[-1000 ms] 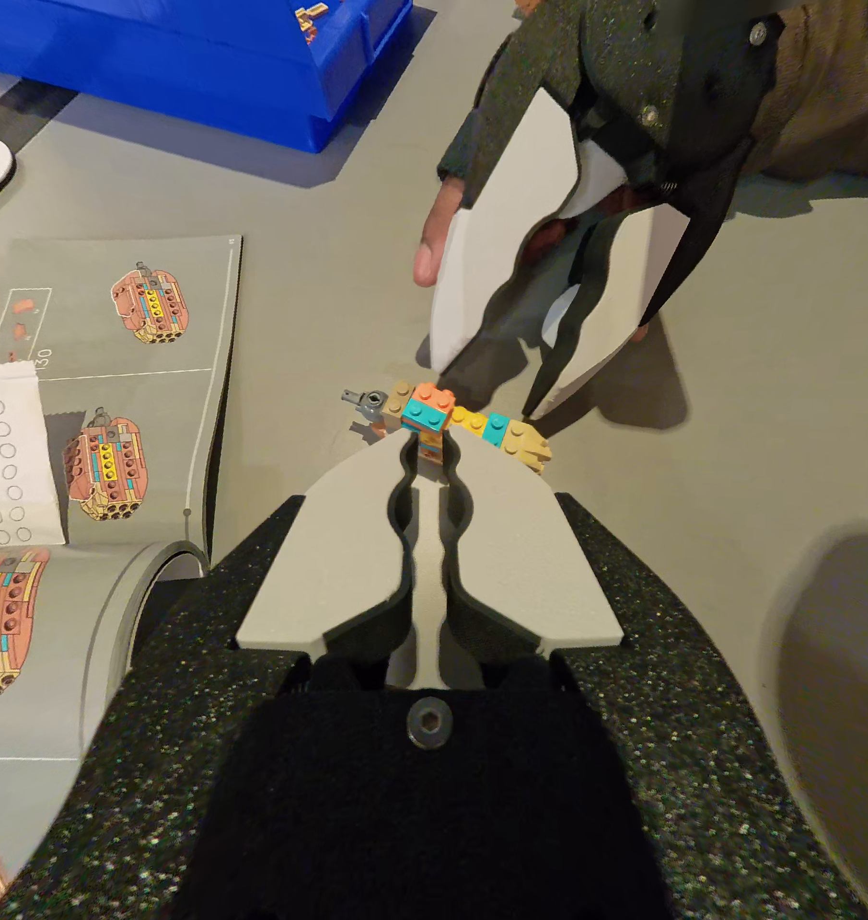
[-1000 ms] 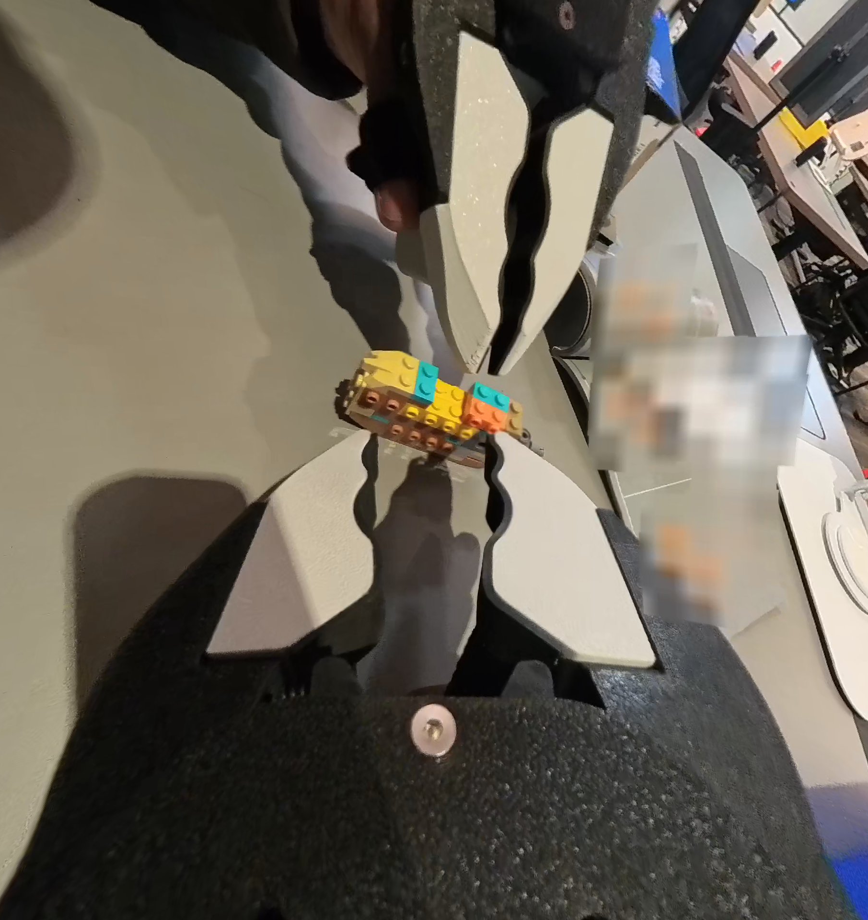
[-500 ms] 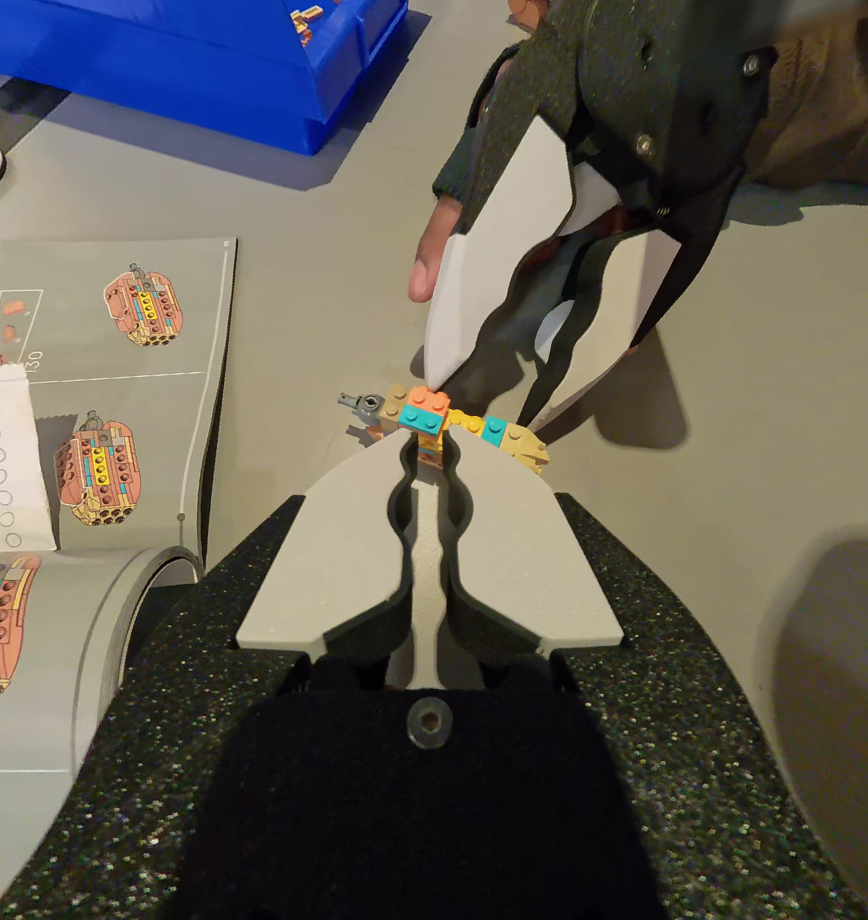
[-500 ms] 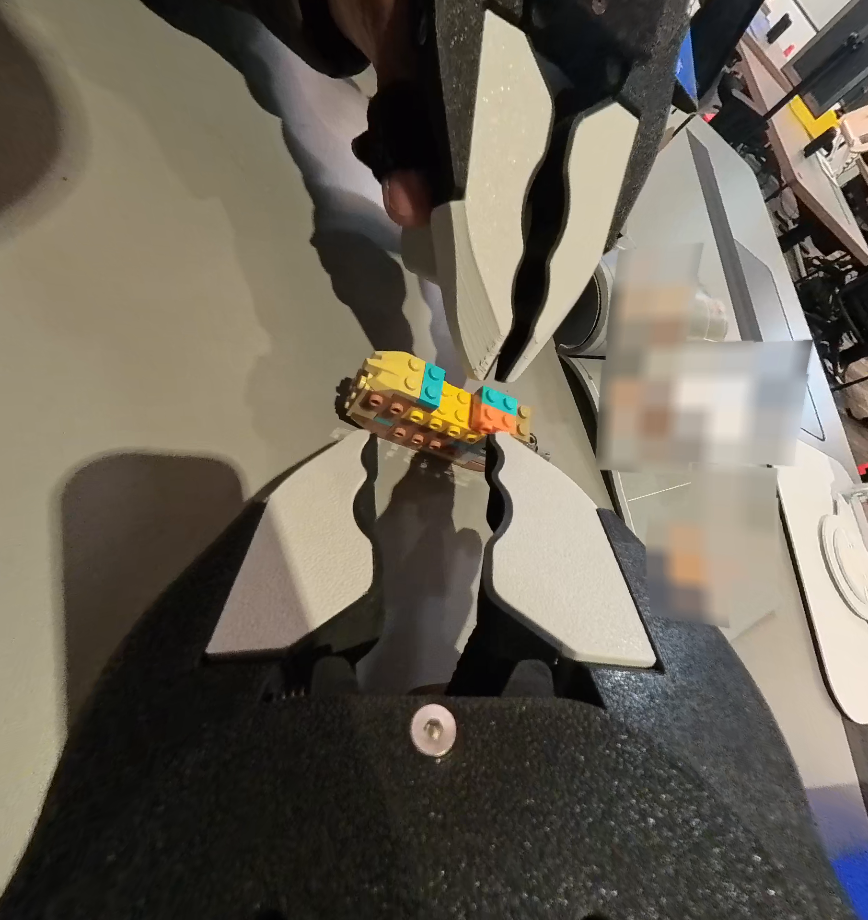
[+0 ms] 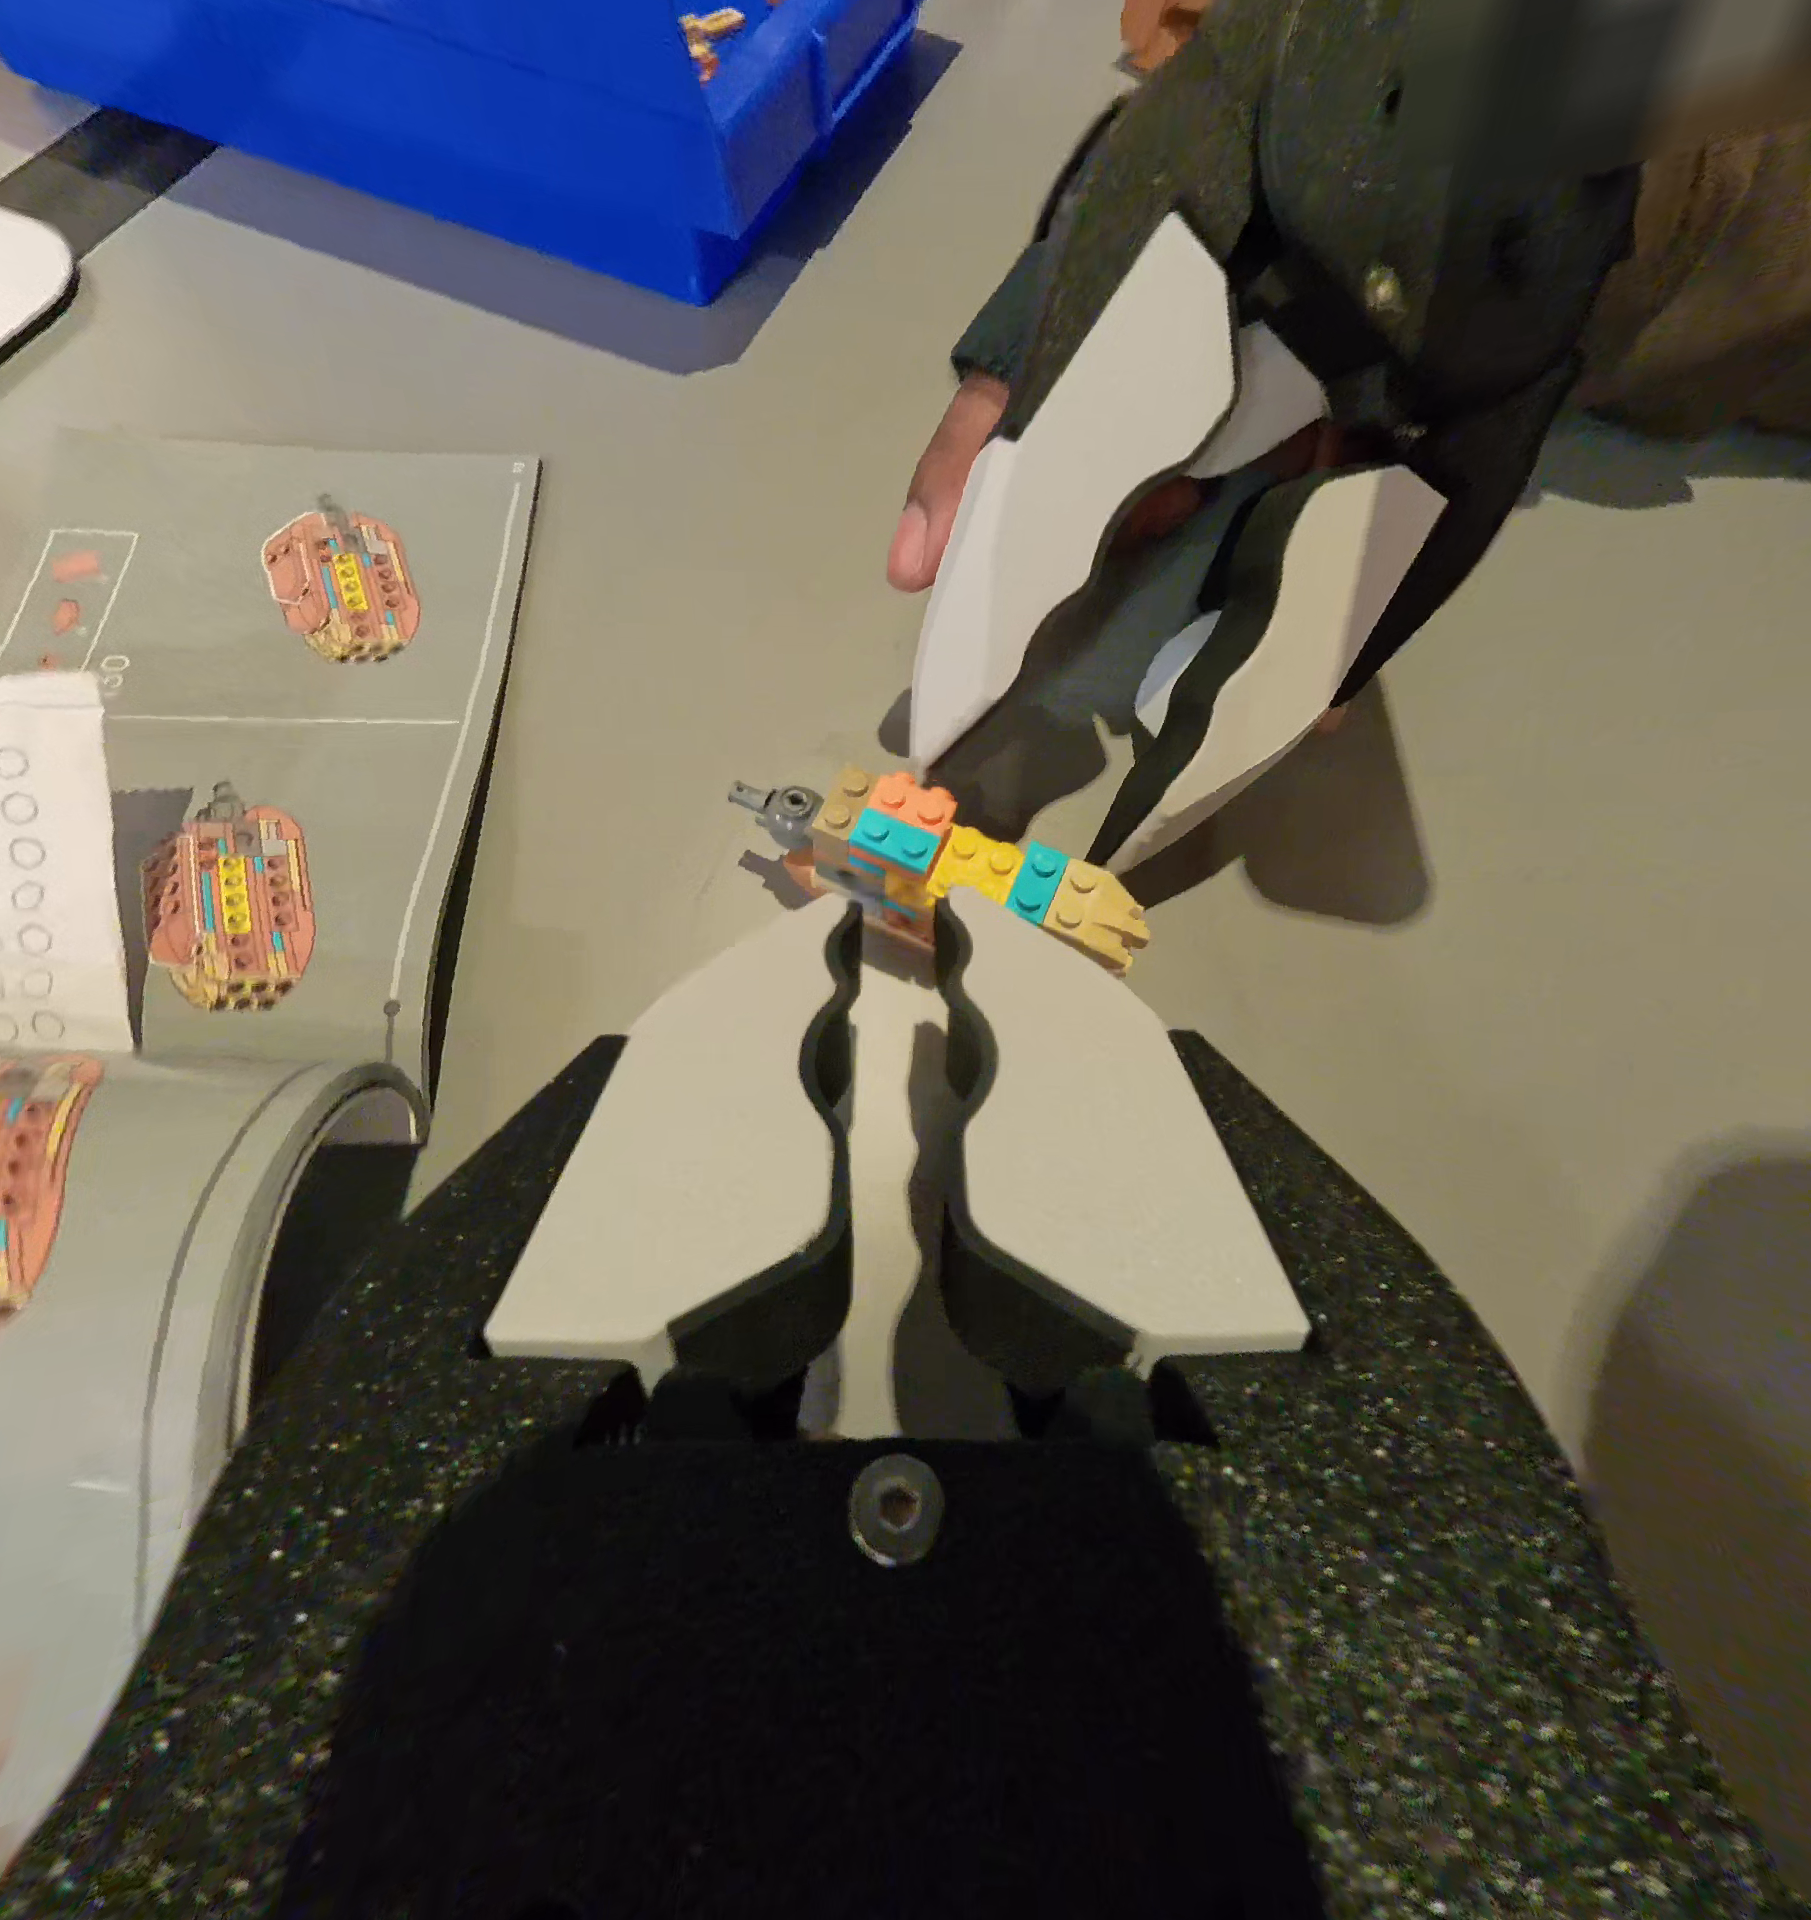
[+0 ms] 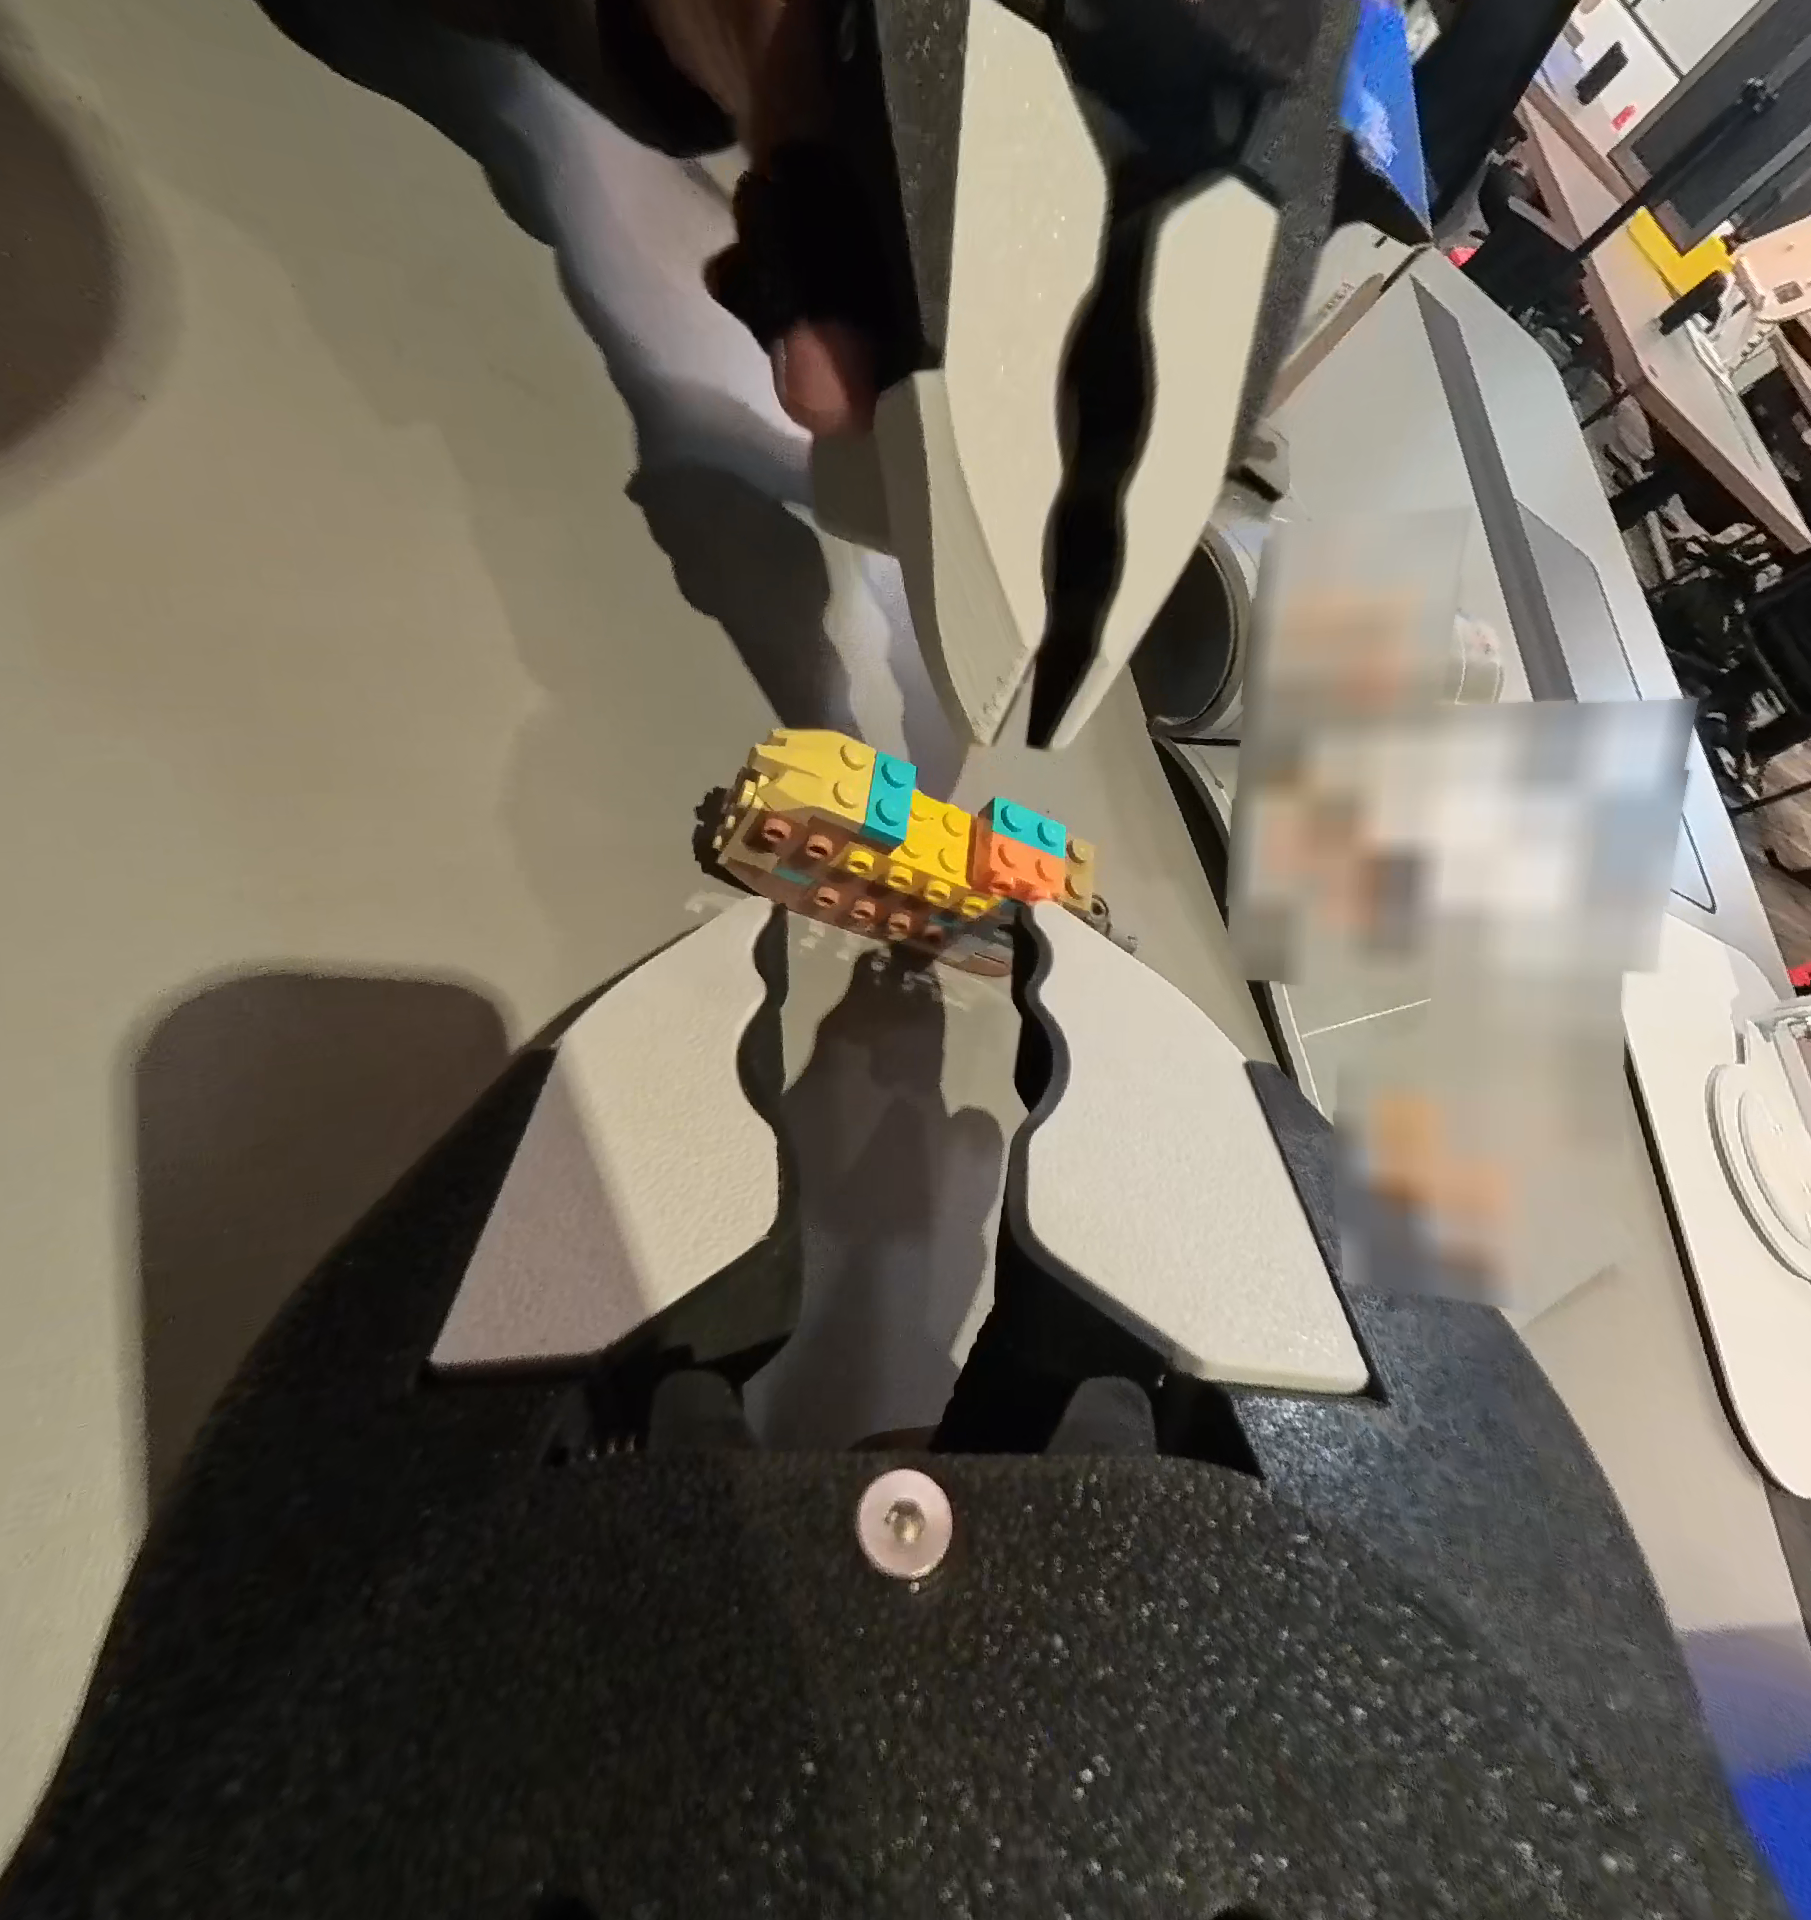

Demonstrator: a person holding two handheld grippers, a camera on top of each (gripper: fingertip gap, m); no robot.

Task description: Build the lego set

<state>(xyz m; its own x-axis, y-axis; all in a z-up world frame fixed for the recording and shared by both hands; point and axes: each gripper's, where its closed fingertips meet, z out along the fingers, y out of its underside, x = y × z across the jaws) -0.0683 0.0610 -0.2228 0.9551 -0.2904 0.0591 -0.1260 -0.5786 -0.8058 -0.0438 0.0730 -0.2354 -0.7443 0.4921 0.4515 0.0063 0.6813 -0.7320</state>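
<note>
Left gripper (image 5: 893,914) nearer, model (image 5: 942,868) base hidden.

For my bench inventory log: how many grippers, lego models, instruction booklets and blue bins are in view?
Grippers: 2 (left gripper, right gripper)
Lego model: 1
Instruction booklet: 1
Blue bin: 1
Total: 5
</note>
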